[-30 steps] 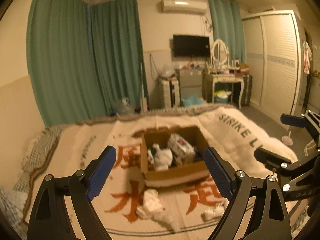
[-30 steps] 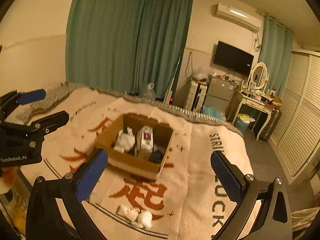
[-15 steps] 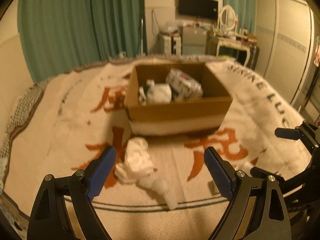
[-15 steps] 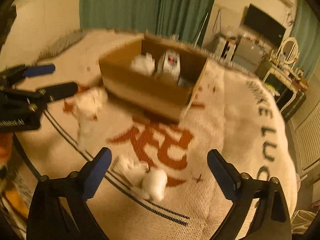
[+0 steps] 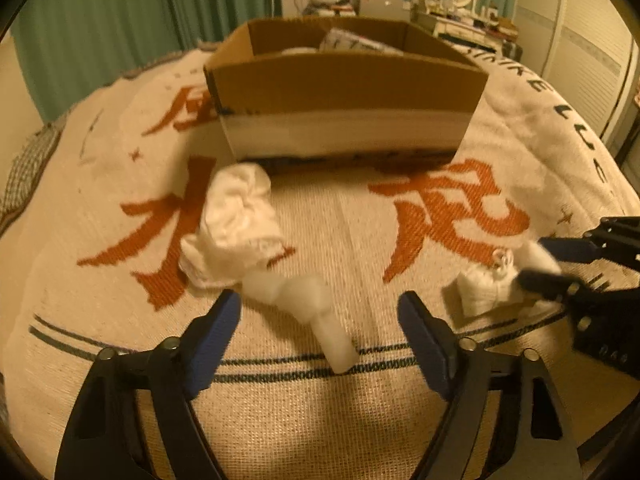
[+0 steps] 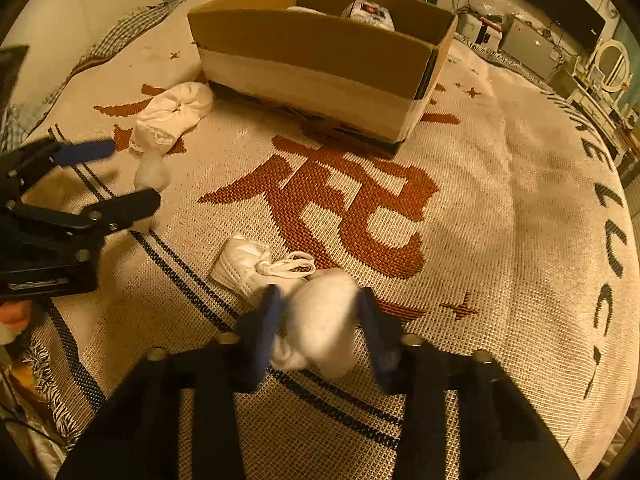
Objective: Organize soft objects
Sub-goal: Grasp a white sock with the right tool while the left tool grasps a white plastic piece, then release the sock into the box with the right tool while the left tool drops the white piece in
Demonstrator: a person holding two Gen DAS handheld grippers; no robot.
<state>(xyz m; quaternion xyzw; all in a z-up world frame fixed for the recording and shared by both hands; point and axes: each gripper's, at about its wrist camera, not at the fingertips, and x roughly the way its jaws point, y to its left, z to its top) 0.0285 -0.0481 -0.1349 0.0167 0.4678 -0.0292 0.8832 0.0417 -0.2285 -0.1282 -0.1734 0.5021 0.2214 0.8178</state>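
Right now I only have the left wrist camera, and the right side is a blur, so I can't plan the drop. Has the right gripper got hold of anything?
Observer: Yes. The right gripper is shut on a white fluffy bundle, with a pad pressing on each side.
Operator: Anything loose near it?
Observer: A folded white piece with a cord lies on the blanket just beyond the bundle, not gripped.
Operator: What's in the box?
Observer: A white pack with a red label sits in the cardboard box, against its far wall.
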